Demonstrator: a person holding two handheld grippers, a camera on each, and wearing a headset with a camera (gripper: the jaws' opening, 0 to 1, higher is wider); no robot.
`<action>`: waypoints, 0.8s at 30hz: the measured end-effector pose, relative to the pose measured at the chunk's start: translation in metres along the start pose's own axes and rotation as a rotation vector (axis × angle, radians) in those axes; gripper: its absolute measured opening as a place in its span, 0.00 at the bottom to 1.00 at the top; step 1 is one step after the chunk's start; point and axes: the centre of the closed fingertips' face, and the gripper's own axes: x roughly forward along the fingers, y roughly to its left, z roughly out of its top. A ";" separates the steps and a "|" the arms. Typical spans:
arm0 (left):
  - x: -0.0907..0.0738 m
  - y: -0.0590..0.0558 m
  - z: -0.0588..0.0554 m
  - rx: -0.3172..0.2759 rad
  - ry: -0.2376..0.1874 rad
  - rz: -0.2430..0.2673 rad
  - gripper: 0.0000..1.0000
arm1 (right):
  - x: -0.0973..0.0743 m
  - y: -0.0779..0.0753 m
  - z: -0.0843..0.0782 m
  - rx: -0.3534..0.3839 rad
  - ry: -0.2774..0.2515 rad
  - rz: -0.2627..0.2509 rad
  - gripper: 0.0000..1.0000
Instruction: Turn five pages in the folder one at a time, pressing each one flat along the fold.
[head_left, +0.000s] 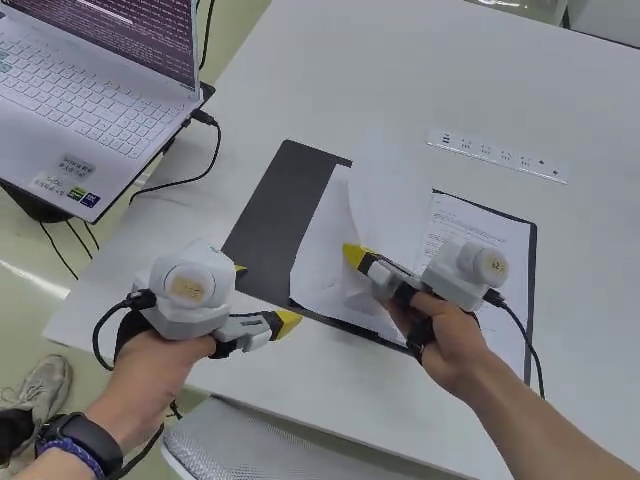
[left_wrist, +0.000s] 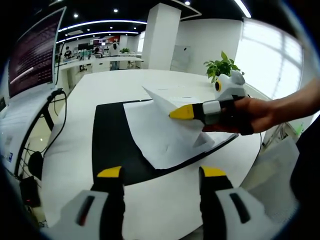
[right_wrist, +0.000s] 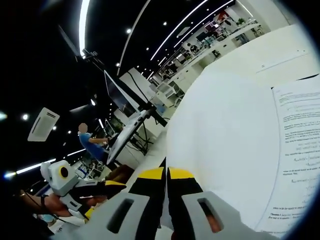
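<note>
At the middle of the white counter (head_left: 450, 80) we see the folder (head_left: 270, 215) lying open. Its spread stretches crosswise in front of us and is skewed a little, so the fold runs away from us, leaning toward the far right. The folder's black inside cover lies flat on the left half, and a printed sheet (head_left: 475, 240) lies flat on the right half. Over the fold one page (head_left: 385, 195) stands lifted and curved. Our right claw (head_left: 352, 256) is above the folder's near edge, close to the fold, pointing left and away from us. Its jaws are pinched together on the near part of that page, and the right gripper view shows the two yellow tips closed with the paper between them. Our left claw (head_left: 285, 322) hovers just off the folder's near edge by the black cover, pointing right. Its jaws are spread wide with nothing between them, and they touch neither folder nor page. To the far left of the folder sits an open laptop (head_left: 90, 90), with a black cable (head_left: 190, 175) trailing from it toward the cover's left edge. Beyond the folder's far right corner lies a white power strip (head_left: 500, 155), well apart.
</note>
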 end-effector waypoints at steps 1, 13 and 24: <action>0.000 0.001 0.000 -0.002 -0.001 0.000 0.60 | 0.001 0.001 -0.001 0.003 0.004 0.001 0.00; 0.002 0.003 -0.002 -0.007 0.002 -0.007 0.60 | 0.021 -0.004 -0.016 0.028 0.041 -0.007 0.00; 0.006 0.005 0.001 -0.007 -0.003 -0.006 0.61 | 0.037 -0.016 -0.030 0.068 0.061 -0.029 0.00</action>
